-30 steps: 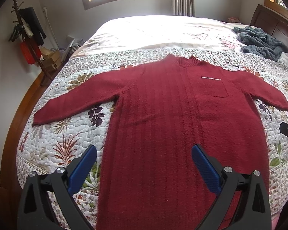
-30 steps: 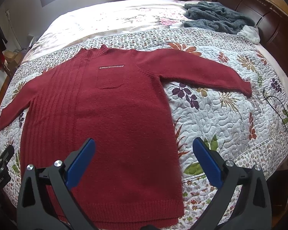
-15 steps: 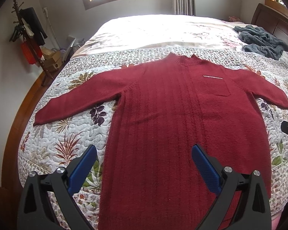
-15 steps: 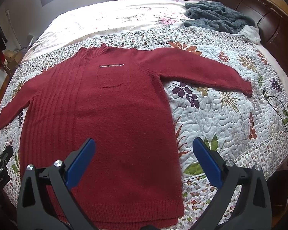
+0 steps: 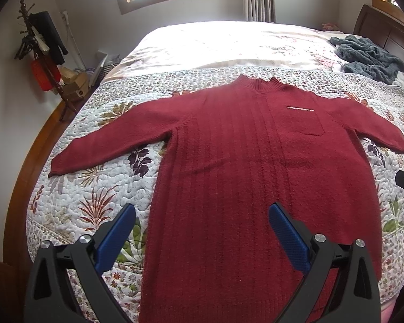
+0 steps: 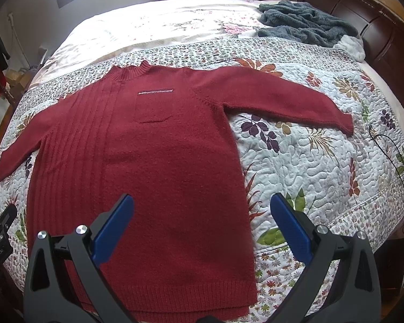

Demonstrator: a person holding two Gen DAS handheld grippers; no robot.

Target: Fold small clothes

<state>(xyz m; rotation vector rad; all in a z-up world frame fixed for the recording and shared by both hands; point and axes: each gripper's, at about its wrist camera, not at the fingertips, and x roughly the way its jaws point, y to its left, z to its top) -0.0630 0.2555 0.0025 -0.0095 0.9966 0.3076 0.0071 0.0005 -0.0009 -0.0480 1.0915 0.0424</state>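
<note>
one dark red knit sweater [image 5: 256, 177] lies flat, front up, on the floral quilt [image 5: 94, 188] of a bed, both sleeves spread, one chest pocket [image 6: 153, 106] showing. one grey blanket [image 6: 304, 23] sits near the headboard. left gripper [image 5: 202, 231] and right gripper [image 6: 202, 228] hover above it, jaws wide apart, holding nothing.

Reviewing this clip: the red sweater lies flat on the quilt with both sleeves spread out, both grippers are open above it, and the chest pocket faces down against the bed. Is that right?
Not quite. The chest pocket faces up, not down: the right wrist view shows it with its pale trim on the top of the red sweater. The rest holds: the sweater lies flat on the quilt, sleeves spread, with the left gripper and right gripper open above it.
</note>
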